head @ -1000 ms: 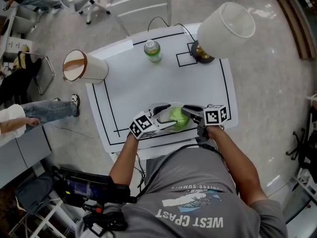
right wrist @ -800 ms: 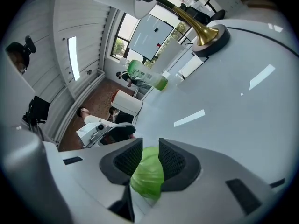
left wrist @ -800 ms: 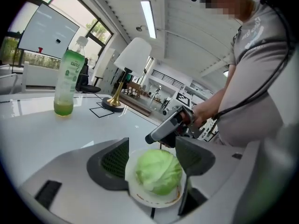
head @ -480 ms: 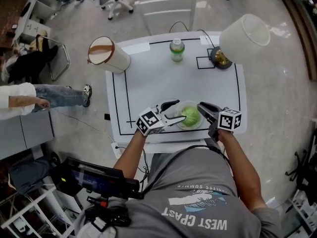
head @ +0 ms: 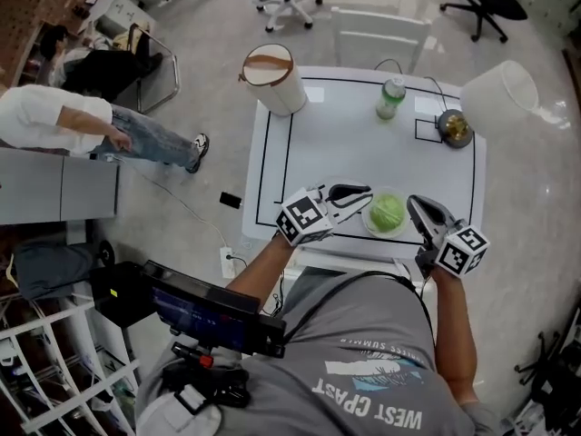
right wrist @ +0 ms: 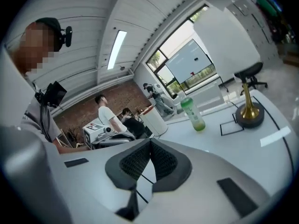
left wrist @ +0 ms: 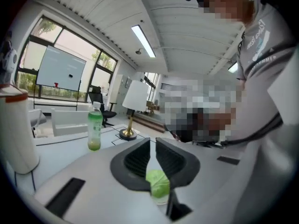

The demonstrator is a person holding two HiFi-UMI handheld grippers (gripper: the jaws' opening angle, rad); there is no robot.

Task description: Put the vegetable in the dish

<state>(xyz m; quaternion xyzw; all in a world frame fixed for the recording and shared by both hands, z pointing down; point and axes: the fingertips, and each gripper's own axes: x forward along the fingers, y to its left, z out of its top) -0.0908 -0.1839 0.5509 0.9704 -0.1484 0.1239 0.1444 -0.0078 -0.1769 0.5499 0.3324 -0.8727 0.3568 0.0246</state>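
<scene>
Higher than before, our left gripper (head: 357, 192) has just been closing to a slit, right gripper (head: 416, 207) fully; both empty, cabbage (head: 388, 213) in dish (head: 369, 222).

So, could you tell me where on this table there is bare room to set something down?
The middle of the table is bare, between the white cylinder, the bottle and the dish. The left edge strip, nearer than the cylinder, is bare too. The far right corner is crowded by the bottle and lamp.
</scene>
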